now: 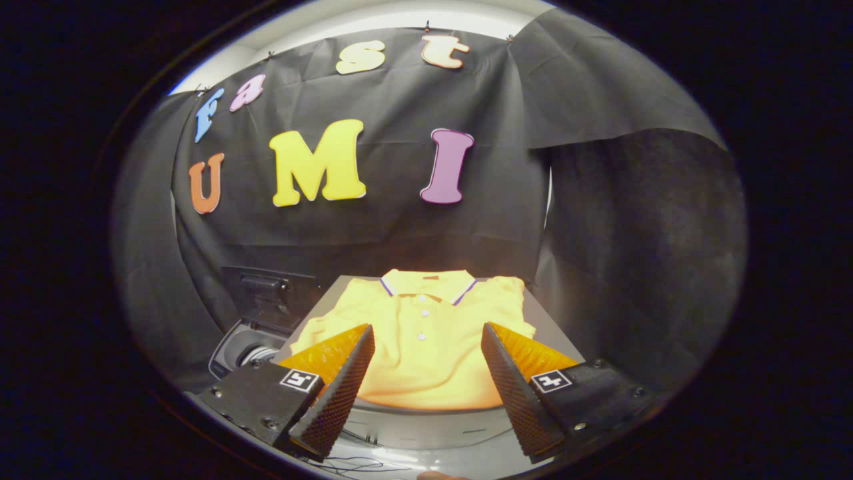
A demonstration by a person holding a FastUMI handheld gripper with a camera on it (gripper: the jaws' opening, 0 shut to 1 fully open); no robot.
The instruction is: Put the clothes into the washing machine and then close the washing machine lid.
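The black cloth wall (413, 220) of the booth takes up most of what there is to see, hanging in folds behind everything, with a second dark sheet draped over on the right side.

In front of it stands a grey table (556, 333), and spread flat on the table is the yellow polo shirt (420, 347), front side up. Its collar (426, 281) lies at the far end, trimmed with a thin dark and white stripe, and a short row of small white buttons (422, 325) runs down the placket towards the near side. The shirt's lower hem hangs close to the table's near edge.

To the left of the table, lower down and partly hidden, sits the washing machine (250, 347). Its dark lid (266, 297) stands raised against the cloth, and the round grey opening of the drum shows below it.

The gripper (428, 343) hangs above the near part of the shirt with its two fingers spread wide apart, nothing between them but the shirt's front seen from above. I cannot tell whether the fingertips (363, 343) touch the fabric. Each finger base carries a small square marker (298, 380).

Some thin dark cables (360, 461) lie on the pale surface just below the fingers.
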